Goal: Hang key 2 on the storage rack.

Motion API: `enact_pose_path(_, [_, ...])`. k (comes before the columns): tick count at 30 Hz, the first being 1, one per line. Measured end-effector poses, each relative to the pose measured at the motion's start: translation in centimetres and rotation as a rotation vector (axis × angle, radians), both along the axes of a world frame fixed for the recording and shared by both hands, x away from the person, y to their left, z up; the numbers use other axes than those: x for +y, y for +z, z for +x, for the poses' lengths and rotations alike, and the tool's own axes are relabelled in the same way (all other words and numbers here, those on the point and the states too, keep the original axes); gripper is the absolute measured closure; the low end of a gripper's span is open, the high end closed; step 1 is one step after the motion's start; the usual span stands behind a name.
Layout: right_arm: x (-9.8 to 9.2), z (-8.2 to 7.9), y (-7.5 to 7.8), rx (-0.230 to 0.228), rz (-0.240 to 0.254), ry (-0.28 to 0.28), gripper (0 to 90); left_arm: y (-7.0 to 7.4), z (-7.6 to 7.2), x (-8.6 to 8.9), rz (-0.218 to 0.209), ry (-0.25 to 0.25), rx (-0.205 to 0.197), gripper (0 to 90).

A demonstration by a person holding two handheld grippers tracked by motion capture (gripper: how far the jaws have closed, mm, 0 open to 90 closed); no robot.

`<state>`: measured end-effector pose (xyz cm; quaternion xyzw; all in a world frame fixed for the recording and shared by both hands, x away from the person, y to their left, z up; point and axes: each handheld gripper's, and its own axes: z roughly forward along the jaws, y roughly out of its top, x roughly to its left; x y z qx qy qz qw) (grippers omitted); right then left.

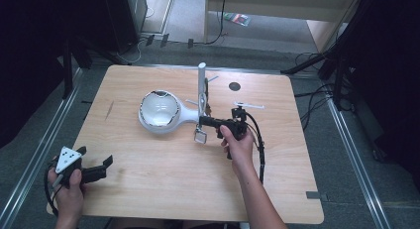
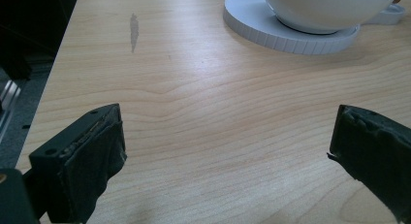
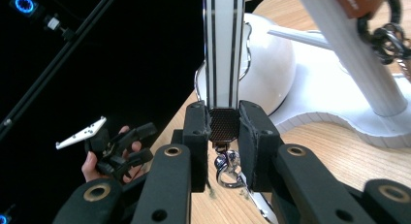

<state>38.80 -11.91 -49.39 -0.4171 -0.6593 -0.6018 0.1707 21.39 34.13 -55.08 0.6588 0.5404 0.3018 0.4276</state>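
Evenly lit table point(image 1: 148, 179), dark surroundings; slightly soft frames, near fingers point(image 2: 82, 170) blurred.

A lab or recording studio, by the look of it: a plain wooden bench point(image 1: 148, 189) stands alone on grey floor point(image 1: 29, 154) between metal rails point(image 1: 39, 159), ringed by black stands point(image 1: 69, 65), loose cables point(image 1: 317, 97) and dark drapes, with a tracking light point(image 3: 23, 3) glowing blue.

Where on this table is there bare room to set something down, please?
The near half of the table is bare, between the left gripper at the near left corner and the right forearm. The far left and right edges are free too. It is crowded mid-table, around the white stand and the right gripper.
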Motion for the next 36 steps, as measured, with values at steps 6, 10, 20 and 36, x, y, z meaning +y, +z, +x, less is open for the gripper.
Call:
enact_pose_path(6, [-0.4,0.2,-0.7,0.051,0.005,-0.06,75.2,0.0,0.1,0.0,0.002,0.002,0.007,0.0])
enact_pose_path(10, [-0.8,0.3,-1.0,0.058,-0.001,-0.123,67.7,0.0,0.1,0.0,0.002,0.001,0.004,0.0])
enact_pose_path(20, [-1.5,-1.0,0.4,-0.103,-0.153,-0.264,47.5,0.0,0.2,0.0,-0.003,0.004,0.006,0.0])
enact_pose_path(36, [-2.8,-3.1,-0.1,-0.258,-0.43,-0.456,24.2,0.0,0.3,0.2,-0.019,0.005,0.019,0.0])
